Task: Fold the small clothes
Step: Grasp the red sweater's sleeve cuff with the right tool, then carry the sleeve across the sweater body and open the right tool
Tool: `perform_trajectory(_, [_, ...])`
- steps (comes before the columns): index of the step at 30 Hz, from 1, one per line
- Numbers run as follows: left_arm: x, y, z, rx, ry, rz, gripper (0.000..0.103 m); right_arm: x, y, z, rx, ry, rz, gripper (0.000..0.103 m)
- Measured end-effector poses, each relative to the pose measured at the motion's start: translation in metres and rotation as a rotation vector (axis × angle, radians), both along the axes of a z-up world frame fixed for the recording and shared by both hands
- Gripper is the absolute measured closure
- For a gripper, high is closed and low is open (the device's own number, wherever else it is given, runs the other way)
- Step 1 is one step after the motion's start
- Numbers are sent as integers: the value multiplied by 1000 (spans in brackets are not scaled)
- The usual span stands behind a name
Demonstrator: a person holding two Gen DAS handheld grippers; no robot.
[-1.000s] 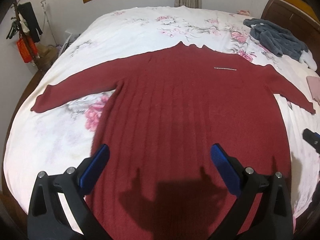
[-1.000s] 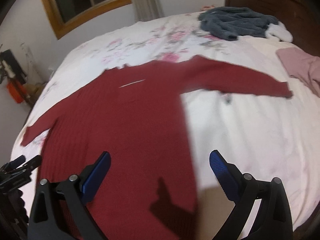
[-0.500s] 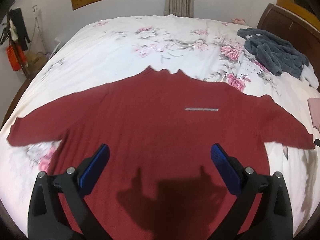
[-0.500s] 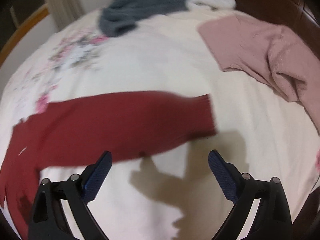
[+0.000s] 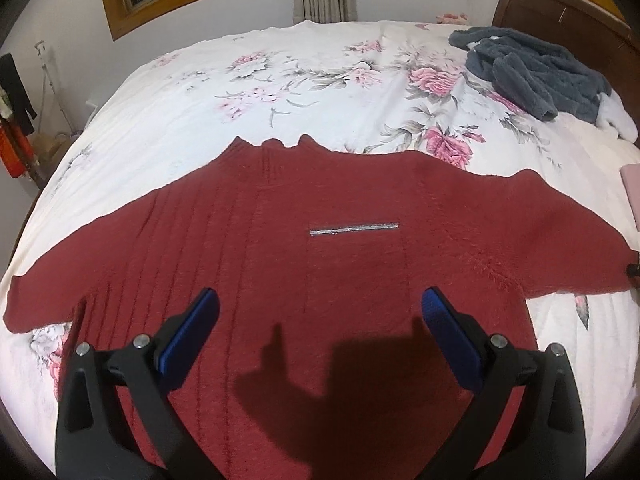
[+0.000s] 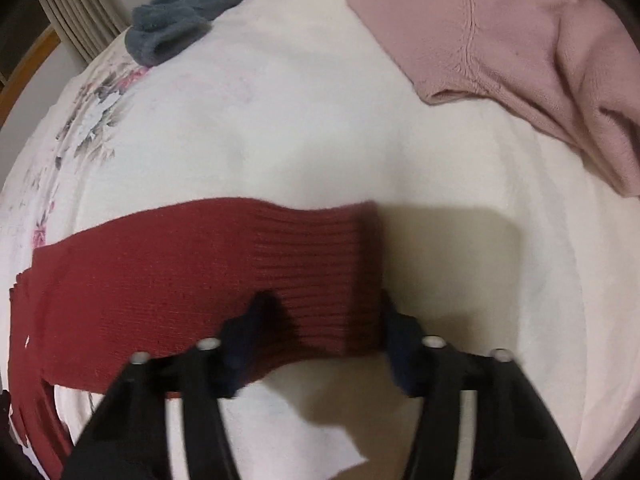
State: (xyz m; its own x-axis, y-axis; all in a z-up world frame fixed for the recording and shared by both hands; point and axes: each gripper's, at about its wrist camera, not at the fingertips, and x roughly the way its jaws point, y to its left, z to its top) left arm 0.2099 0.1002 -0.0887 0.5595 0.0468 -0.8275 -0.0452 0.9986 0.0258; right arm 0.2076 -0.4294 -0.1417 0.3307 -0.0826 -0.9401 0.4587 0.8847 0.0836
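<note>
- My left wrist view takes in the whole spread: the dark red sweater lies flat on the bed, body straight ahead of the left gripper, sleeves running out past both fingers.
- The left fingers, blue-padded on black arms, are spread wide and hold nothing; they hover above the sweater's lower body, their shadow falling on the knit between them.
- My right wrist view shows only the sleeve cuff, a close-ribbed band, lying between the fingers of the right gripper.
- The right fingers stand apart, one to each side of the cuff; whether they touch the fabric I cannot tell, since the tips are dark and blurred.
- Texture: the sweater body is fuzzy with long vertical ribs left of the fingers, and a thin silvery strip sits ahead of them on the chest.
- The bed sheet is white with pink flowers.
- A grey fleecy garment lies crumpled far ahead and to the right, by the dark wooden headboard.
- The right view shows a pink knitted garment ahead and right of the fingers; the left view cuts it to a sliver at the frame edge.
</note>
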Motion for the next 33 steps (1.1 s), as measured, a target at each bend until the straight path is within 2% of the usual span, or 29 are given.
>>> perform_trajectory(1, [0,0,0,2,-2,1,3,-1,1,3,-5,-10,9,74])
perform_trajectory(2, [1,0,0,2,-5,2,3,-1,1,7,-8,-22,14,89])
perform_trajectory(3, [0,0,1,1,-8,3,3,-3,1,12,-2,-35,19,97])
perform_trajectory(7, [-3,6,4,7,-19,7,3,-10,5,30,13,-92,68,97])
perform_trajectory(11, [-8,18,4,0,-11,21,3,-31,-18,49,19,-148,-23,98])
perform_trajectory(13, [-10,23,4,2,-12,25,3,-37,-29,48,9,-140,-71,98])
perform_trajectory(15, [-12,28,3,5,-11,33,3,-40,-36,40,45,-116,-95,98])
perform_trajectory(18, [-14,33,-1,4,5,39,3,-37,-26,20,17,-30,-92,98])
perform_trajectory(22, [-22,40,0,8,6,34,3,-31,-8,23,-38,-54,-88,98])
perform_trajectory(25, [-24,50,3,11,-2,38,3,-26,13,46,-48,-117,-52,98])
perform_trajectory(30, [-29,70,4,-7,3,62,3,-4,93,89,9,-208,128,98])
perform_trajectory(33, [-33,79,4,-27,10,71,3,18,151,93,47,-214,229,98])
